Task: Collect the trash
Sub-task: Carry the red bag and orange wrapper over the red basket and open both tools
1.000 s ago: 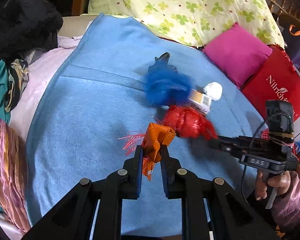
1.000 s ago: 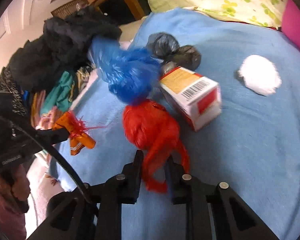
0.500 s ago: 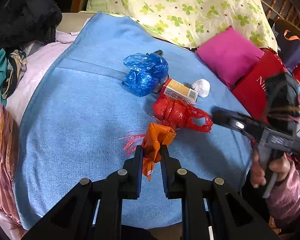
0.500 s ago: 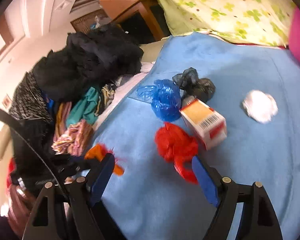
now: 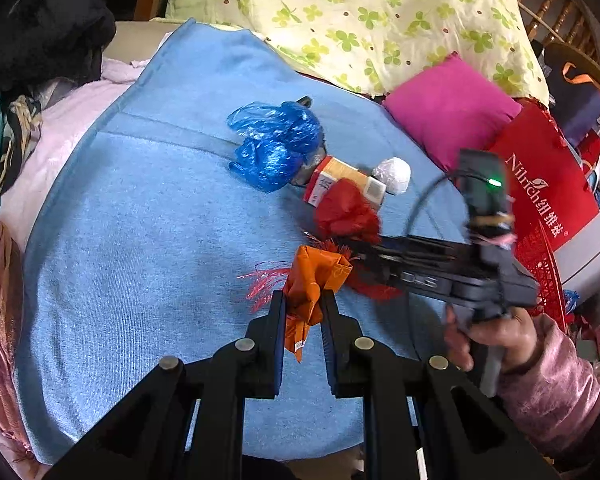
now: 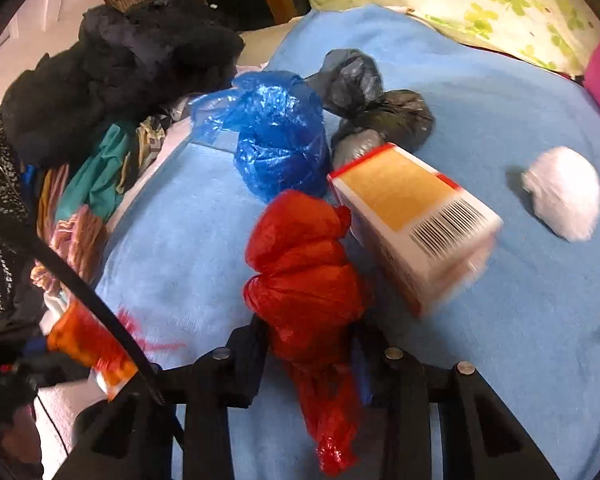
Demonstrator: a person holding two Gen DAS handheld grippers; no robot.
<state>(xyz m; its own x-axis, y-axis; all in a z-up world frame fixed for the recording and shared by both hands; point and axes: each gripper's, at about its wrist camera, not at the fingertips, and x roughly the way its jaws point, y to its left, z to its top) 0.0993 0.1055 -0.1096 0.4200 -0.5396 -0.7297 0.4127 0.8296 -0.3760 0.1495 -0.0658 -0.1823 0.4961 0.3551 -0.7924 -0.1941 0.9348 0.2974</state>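
left claw [image 5: 302,308] clenched on orange wrapper [image 5: 312,280] above blue blanket [image 5: 140,240] | right claw [image 6: 308,344] grips red bag [image 6: 304,264]; black bags [image 6: 380,108] clear only in right view

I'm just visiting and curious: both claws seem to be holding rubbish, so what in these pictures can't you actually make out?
- Left view: the crumpled black plastic bags are almost hidden behind the crumpled blue plastic bag.
- Right view: the near end of the orange and white cardboard box is motion-blurred, its print unreadable.
- Right view: the crumpled red plastic bag covers the right gripper fingertips.
- No view shows a bin.
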